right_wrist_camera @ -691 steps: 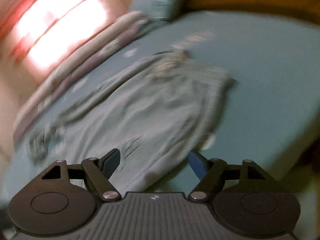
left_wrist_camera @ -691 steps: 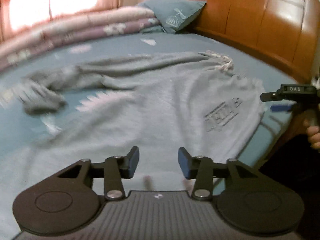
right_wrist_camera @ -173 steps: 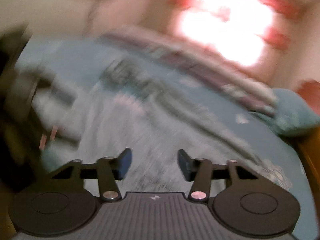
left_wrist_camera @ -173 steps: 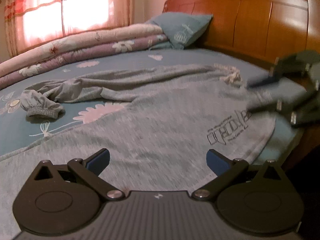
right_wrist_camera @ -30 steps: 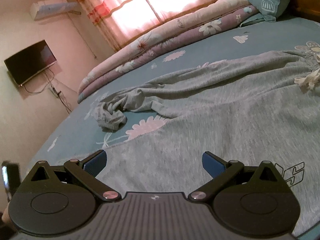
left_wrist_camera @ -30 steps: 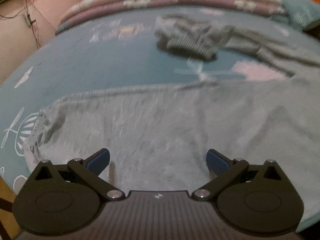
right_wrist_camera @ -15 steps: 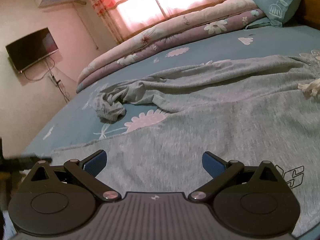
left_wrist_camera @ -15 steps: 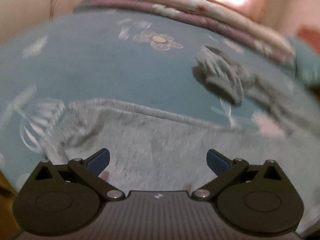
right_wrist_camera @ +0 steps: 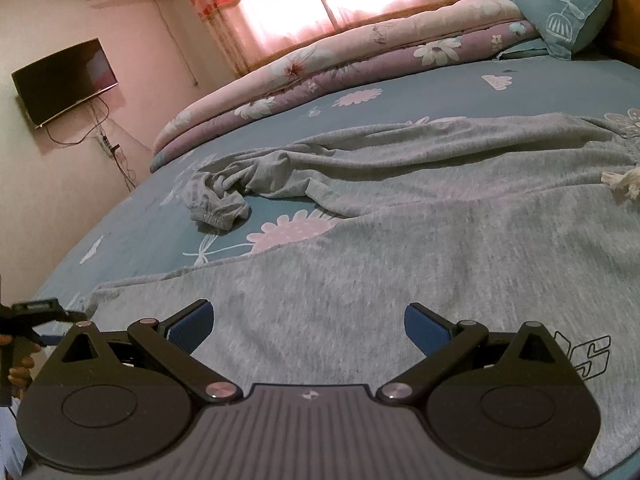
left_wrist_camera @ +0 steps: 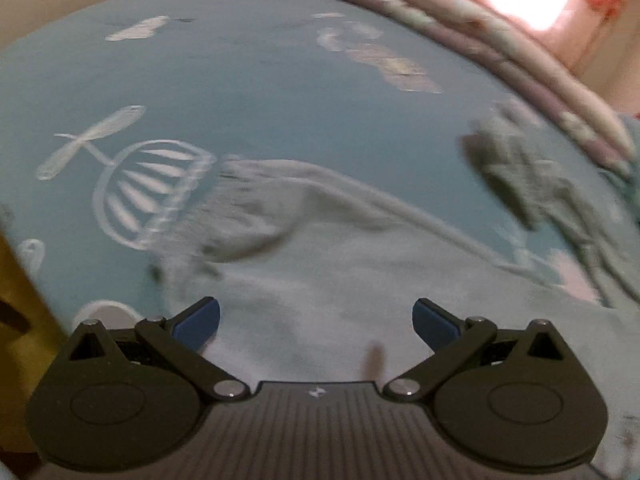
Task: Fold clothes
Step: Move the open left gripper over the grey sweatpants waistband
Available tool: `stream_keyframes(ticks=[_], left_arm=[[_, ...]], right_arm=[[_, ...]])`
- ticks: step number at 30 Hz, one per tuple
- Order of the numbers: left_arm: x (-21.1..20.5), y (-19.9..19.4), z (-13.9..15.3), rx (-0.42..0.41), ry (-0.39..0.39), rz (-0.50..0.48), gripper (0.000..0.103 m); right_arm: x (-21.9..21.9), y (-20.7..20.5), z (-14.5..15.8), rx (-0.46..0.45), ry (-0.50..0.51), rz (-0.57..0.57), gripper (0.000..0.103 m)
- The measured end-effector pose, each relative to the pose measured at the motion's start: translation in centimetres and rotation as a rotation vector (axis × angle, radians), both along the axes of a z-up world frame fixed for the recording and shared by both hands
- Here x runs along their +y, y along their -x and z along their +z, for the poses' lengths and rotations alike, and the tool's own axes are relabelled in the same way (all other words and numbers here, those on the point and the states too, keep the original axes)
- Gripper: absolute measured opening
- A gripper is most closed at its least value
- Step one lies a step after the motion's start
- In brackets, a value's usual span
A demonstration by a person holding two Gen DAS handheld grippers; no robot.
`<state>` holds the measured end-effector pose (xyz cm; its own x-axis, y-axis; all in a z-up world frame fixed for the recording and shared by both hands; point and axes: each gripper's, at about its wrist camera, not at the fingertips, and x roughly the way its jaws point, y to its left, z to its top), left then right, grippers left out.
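Lying: grey trousers (right_wrist_camera: pixel 400 248) spread flat along the bed (right_wrist_camera: pixel 440 80) near edge, far leg bunched.
Handling: soft, light, limp knit; likely sags.
Hold: ribbed cuff (left_wrist_camera: pixel 224 200) near the foot corner.
Left gripper (left_wrist_camera: pixel 316 316): spread, empty.
Right gripper (right_wrist_camera: pixel 307 318): spread, empty.

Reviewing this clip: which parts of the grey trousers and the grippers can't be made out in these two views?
- Left wrist: trousers smeared by motion blur; hem detail lost.
- Right wrist: logo partly behind the right gripper and cut by the edge, unreadable.
- Right wrist: waist cord cut off at the right edge.
- Right wrist: left gripper at the frame edge, jaws indistinct there.
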<state>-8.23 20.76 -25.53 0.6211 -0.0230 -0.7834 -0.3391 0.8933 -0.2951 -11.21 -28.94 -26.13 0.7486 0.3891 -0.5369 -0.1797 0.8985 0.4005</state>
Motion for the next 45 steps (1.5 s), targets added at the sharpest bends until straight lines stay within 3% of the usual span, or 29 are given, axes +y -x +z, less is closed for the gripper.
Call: stream_keyframes(ticks=[2, 5, 8, 13, 15, 19, 25, 30, 35, 40, 45], left_arm=[[-1.1, 0.2, 0.1, -0.013, 0.040, -0.060, 0.102], [-2.5, -0.1, -0.7, 0.030, 0.045, -0.121, 0.102], [-3.3, -0.2, -1.9, 0.134, -0.035, -0.133, 0.102], [-4.9, 0.8, -1.0, 0.230, -0.180, -0.181, 0.102], [-5.3, 0.8, 0.4, 0.183, -0.178, -0.182, 0.102], [-5.1, -1.0, 1.4, 0.067, -0.078, -0.157, 0.102], [-4.0, -2.9, -1.3, 0.132, -0.045, -0.096, 0.102], [-3.1, -2.3, -1.8, 0.081, -0.027, -0.080, 0.102], [-3.8, -2.8, -1.9, 0.116, -0.082, -0.121, 0.102], [-6.4, -2.7, -2.5, 0.154, -0.248, -0.238, 0.102], [-5.0, -2.3, -1.7, 0.097, -0.174, -0.175, 0.102]], right_arm=[[0.2, 0.0, 0.0, 0.002, 0.007, 0.007, 0.103], [0.4, 0.0, -0.1, 0.004, 0.016, 0.014, 0.103], [0.5, 0.1, 0.0, 0.000, 0.030, 0.018, 0.103], [0.1, 0.4, 0.3, -0.013, 0.035, 0.008, 0.103], [0.0, 0.4, 0.3, -0.010, 0.022, 0.009, 0.103], [0.4, 0.3, 0.1, -0.005, 0.037, 0.018, 0.103], [1.0, -0.1, -0.8, 0.036, 0.066, 0.038, 0.103], [1.4, -0.2, -1.4, 0.068, 0.079, 0.055, 0.103], [2.3, -0.4, -2.1, 0.107, 0.117, 0.061, 0.103], [2.7, -0.4, -2.4, 0.119, 0.130, 0.078, 0.103], [2.9, -0.4, -2.6, 0.124, 0.143, 0.086, 0.103]])
